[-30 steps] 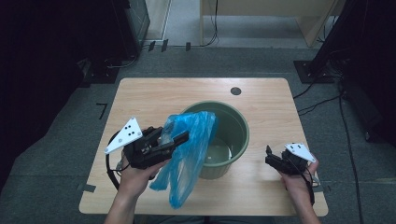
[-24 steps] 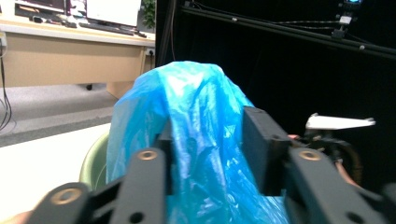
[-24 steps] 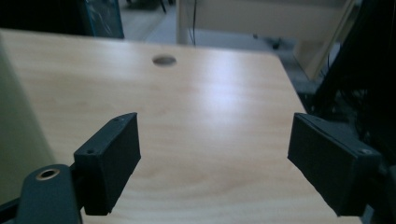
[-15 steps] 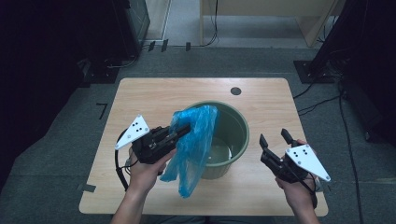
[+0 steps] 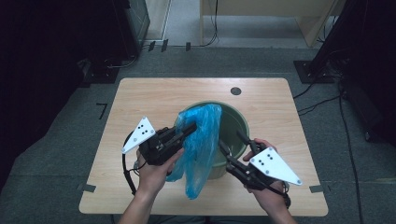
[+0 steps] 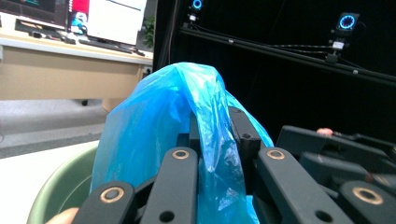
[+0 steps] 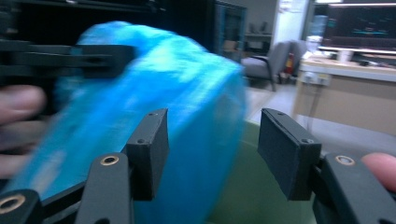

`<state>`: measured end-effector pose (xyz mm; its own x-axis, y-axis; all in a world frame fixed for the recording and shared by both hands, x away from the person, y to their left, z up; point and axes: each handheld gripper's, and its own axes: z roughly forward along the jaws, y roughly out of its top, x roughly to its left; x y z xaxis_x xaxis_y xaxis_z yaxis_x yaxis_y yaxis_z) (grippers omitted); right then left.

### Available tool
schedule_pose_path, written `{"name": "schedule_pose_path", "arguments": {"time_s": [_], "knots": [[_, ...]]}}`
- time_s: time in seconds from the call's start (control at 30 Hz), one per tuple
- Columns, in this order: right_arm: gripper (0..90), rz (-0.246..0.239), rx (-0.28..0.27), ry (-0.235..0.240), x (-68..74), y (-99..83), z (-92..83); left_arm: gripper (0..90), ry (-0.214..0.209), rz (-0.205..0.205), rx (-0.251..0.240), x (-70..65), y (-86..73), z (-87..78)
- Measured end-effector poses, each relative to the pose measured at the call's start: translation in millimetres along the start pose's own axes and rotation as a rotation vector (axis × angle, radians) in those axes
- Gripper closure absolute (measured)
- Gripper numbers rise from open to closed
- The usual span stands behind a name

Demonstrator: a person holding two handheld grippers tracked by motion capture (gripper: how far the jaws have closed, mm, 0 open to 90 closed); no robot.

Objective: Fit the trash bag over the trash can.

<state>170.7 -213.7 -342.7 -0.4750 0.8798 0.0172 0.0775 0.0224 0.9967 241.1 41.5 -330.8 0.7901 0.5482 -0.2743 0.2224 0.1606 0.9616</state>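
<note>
Behind blue bag [image 5: 200,140], bucket [image 5: 233,122] half-hidden

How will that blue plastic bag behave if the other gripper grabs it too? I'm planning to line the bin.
Probably floppy: the blue plastic bag drapes limply from the left gripper, hanging past the green bin. It looks thin and crinkled, so likely very light and easily bunched. The glossy film may slip unless the open right gripper pinches firmly.

Crinkled glossy plastic bag [image 5: 200,140], matt wood table [image 5: 149,98]
</note>
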Motion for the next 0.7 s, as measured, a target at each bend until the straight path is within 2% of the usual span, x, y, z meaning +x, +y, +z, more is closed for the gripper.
{"name": "schedule_pose_path", "arguments": {"time_s": [0.03,0.1,0.13,0.17,0.2,0.27,0.37,0.43,0.5,0.6,0.63,0.7], "knots": [[43.5,0.015,0.000,0.041,9.3,0.0,4.9,82.5,0.002,-0.003,-0.006,-0.4,-0.4,-0.2],[42.2,0.018,0.003,0.059,13.3,-0.1,7.7,82.6,0.001,-0.011,-0.023,-1.4,-1.1,-0.7],[40.6,0.021,0.018,0.108,20.4,-0.6,12.6,82.9,-0.003,-0.012,-0.028,-1.4,-1.3,-1.2],[40.6,0.021,0.018,0.108,20.4,-0.6,12.6,82.9,-0.005,-0.018,-0.033,-2.0,-1.3,-1.3],[42.6,0.015,0.024,0.122,23.5,-1.3,14.3,83.3,-0.009,-0.024,-0.036,-2.9,-1.4,-1.3],[54.4,0.000,0.036,0.123,28.8,-3.1,16.0,83.5,-0.018,-0.030,-0.031,-4.3,-1.1,-1.9],[78.1,-0.027,0.028,0.109,29.5,-5.4,14.2,83.9,-0.027,-0.027,-0.029,-6.5,-0.1,-3.9],[89.1,-0.022,0.017,0.095,24.5,-5.9,12.1,83.8,-0.040,-0.032,-0.029,-7.1,0.8,-5.9],[90.0,-0.008,0.005,0.088,17.5,-5.0,9.9,83.8,-0.037,-0.025,-0.033,-7.3,1.9,-7.9],[90.0,0.001,-0.021,0.038,4.3,-1.9,5.0,83.6,-0.024,-0.012,-0.032,-5.0,3.6,-11.0],[90.0,0.001,-0.021,0.038,4.3,-1.9,5.0,83.6,-0.020,-0.010,-0.030,-3.2,4.2,-12.4],[90.0,0.002,-0.032,0.002,-2.0,-0.5,2.4,83.4,-0.017,-0.020,-0.033,0.3,5.1,-15.2]]}}
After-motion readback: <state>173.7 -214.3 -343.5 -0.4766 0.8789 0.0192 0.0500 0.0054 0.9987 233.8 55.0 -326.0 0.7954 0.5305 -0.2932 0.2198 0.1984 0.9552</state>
